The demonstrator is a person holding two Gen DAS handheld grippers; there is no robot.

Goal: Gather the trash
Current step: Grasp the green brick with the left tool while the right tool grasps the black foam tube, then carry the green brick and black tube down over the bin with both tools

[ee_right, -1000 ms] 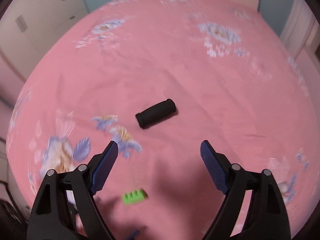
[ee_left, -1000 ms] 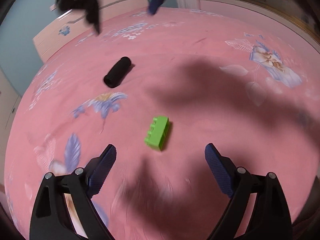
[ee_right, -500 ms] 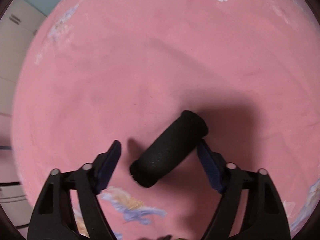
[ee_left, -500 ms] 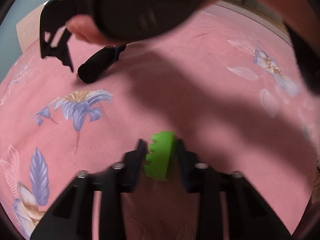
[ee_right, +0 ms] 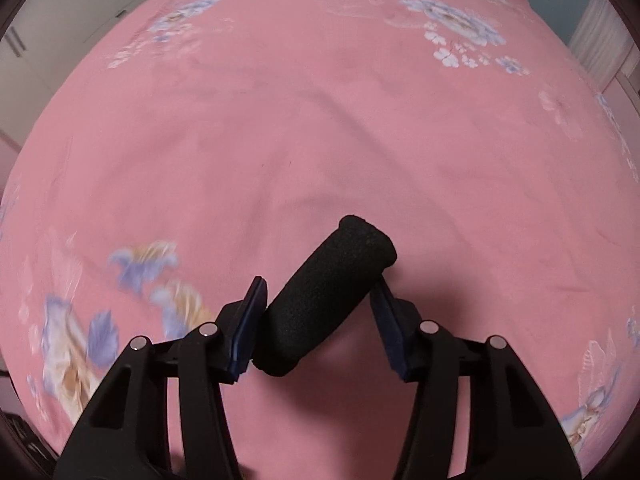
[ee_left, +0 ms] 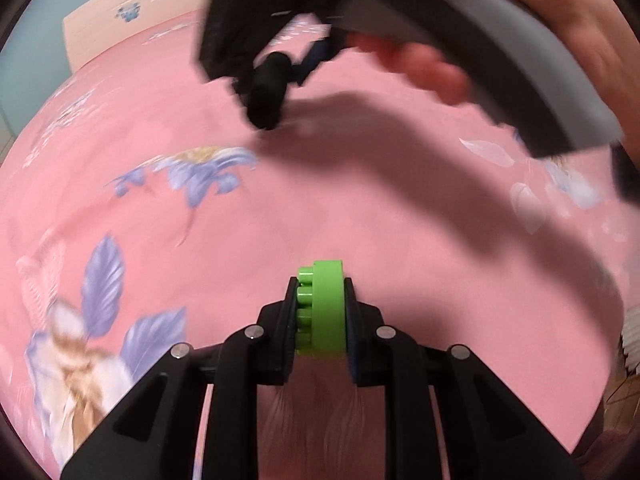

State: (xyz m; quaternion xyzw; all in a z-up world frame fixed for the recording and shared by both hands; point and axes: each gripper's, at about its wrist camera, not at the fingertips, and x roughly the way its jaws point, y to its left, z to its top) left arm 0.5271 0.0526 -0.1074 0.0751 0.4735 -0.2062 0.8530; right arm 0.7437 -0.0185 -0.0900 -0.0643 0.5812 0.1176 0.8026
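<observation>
A green toy brick [ee_left: 326,308] stands on edge between the pads of my left gripper [ee_left: 320,312], which is shut on it just above the pink flowered bedsheet [ee_left: 280,216]. A black foam cylinder [ee_right: 328,296] lies slanted between the pads of my right gripper [ee_right: 320,286], and both blue pads press its sides. In the left wrist view the same cylinder [ee_left: 268,88] shows farther back in the right gripper [ee_left: 276,64], with a person's hand [ee_left: 520,0] on its handle.
The sheet [ee_right: 320,120] spreads wide and mostly flat, with soft wrinkles. A pale headboard [ee_left: 120,20] bounds the far side. White wardrobe doors [ee_right: 60,20] stand off the left edge and a curtain [ee_right: 600,40] off the right.
Both grippers came down and closed: the left on the green brick, the right on the black cylinder. Both objects now sit lifted slightly between the pads.
</observation>
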